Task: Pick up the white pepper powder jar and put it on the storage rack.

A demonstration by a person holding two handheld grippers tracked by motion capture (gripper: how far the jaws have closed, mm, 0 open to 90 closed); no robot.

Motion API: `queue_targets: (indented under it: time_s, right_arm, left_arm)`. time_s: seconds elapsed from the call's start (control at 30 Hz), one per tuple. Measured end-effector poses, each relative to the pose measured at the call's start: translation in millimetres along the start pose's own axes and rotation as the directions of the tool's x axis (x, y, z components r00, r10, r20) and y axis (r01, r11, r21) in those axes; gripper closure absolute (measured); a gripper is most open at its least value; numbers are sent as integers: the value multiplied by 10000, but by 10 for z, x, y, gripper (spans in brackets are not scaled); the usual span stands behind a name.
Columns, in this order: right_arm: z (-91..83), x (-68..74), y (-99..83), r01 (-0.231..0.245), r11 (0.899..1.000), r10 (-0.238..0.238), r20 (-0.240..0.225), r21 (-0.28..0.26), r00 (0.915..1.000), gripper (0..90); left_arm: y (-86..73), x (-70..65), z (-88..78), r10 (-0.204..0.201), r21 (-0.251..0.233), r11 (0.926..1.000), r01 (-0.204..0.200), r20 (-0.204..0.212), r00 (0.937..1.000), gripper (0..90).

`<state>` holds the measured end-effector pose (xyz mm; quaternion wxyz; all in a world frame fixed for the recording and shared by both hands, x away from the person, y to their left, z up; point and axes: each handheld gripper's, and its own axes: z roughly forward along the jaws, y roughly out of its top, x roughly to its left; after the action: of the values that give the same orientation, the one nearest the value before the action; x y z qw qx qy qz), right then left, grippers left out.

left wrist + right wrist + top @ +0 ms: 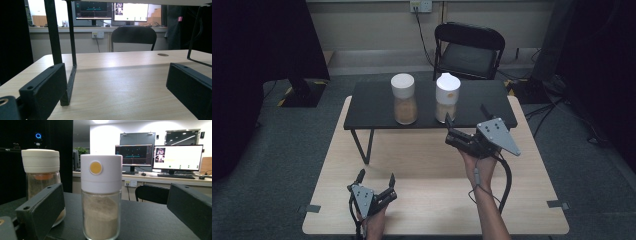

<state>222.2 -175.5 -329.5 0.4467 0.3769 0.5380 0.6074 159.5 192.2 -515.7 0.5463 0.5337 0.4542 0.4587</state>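
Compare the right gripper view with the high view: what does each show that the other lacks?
Right gripper view alone: the yellow round button on the nearer jar's white cap, and lit monitors behind. High view alone: the wooden table, the left gripper open low over it, and the person's forearms. Shared: both jars on the black shelf, the open right gripper, the chair.

Clear glass jar (101, 216) with matt white plastic lid (101, 173), on matt black shelf (150, 220).
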Motion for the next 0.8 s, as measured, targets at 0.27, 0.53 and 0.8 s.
queue_targets:
  time_s: [0.27, 0.53, 0.8]
  right_arm:
    - [-114, -16, -108, -136, 9999, 138, 232, -100, 9996, 4]
    - [-201, -17, -203, -74, 9999, 78, 374, -89, 9993, 3]
    - [-319, 1, -364, -153, 9999, 151, 627, 24, 9979, 3]
  left_arm:
    - [0, -2, 0, 0, 0, 10000, 0, -10, 10000, 28]
    - [0, -1, 0, 0, -1, 10000, 0, -6, 10000, 28]
    - [0, -1, 0, -1, -2, 10000, 1, -6, 10000, 28]
